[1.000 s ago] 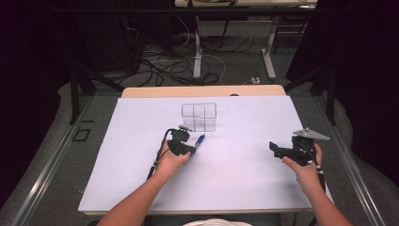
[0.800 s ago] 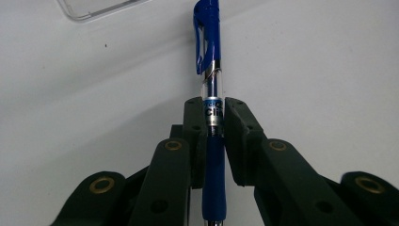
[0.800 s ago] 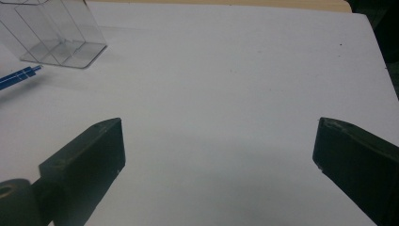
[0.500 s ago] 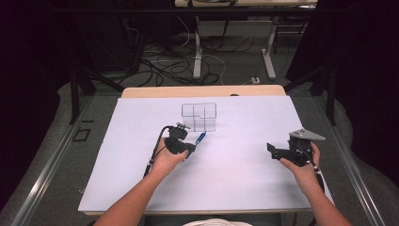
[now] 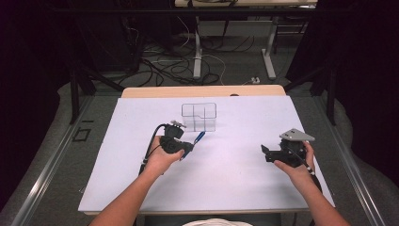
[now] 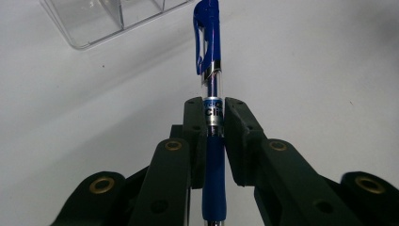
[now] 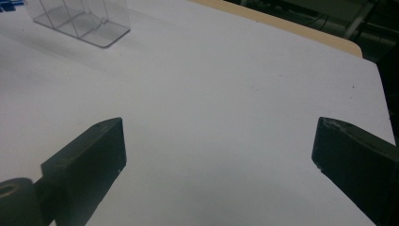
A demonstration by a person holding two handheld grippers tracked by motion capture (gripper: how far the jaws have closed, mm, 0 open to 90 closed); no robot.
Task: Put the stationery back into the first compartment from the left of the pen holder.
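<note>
The left claw is clamped on a blue capped ballpoint pen with a clear barrel, its jaws pinching the barrel about midway so that the capped end sticks out ahead of them and the rest runs back between the arms. From above, the left claw holds the pen low over the white-covered bench, just short of the clear plastic divided organiser box. With the cap aimed toward the box, the grip looks chosen for carrying the pen to one of its compartments, though that is a judgement. The right claw is spread wide and empty over bare bench, well apart from the box, likely just waiting.
</note>
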